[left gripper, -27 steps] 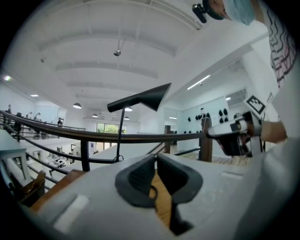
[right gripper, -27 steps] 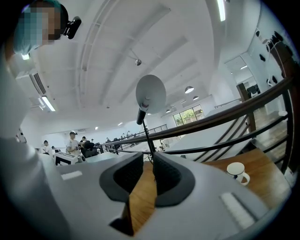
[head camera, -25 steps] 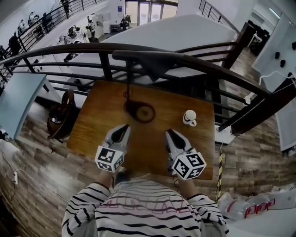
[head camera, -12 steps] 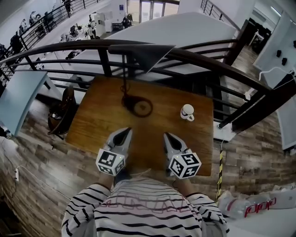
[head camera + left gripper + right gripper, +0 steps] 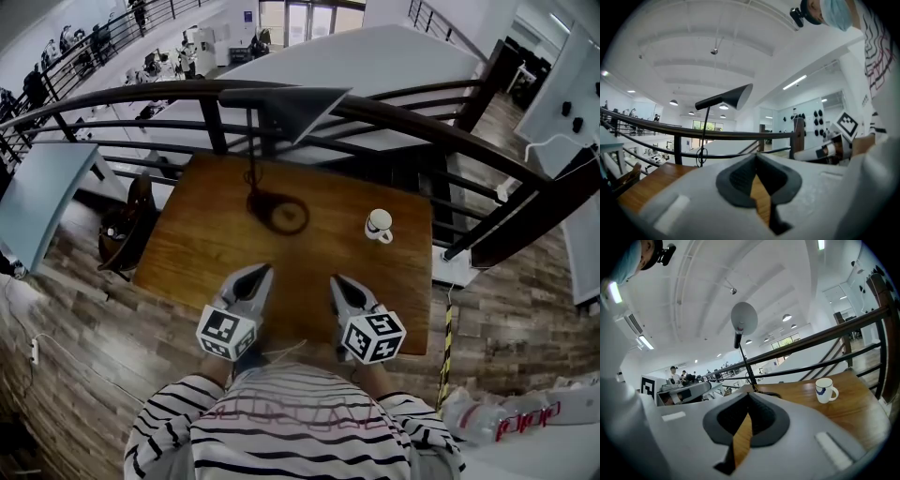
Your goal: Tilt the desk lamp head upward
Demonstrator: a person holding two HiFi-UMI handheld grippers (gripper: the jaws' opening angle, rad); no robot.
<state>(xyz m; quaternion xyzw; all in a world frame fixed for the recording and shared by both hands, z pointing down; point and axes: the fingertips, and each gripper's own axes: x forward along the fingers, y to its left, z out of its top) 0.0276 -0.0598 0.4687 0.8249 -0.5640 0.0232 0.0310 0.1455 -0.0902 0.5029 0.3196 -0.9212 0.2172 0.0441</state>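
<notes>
Office mezzanine: wooden table (image 5: 206, 244) by railing (image 5: 214, 127) (workstations (image 5: 159, 64), people (image 5: 33, 89) below)

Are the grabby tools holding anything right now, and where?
Nothing is held. The left tool and the right tool are both shut and empty, apart from the desk lamp.

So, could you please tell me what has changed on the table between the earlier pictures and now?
Both the left gripper and the right gripper drew back a little from the desk lamp, toward the person. Nothing was taken hold of or let go; both pairs of jaws are shut and empty. The desk lamp, the cup and the table stayed put.
</notes>
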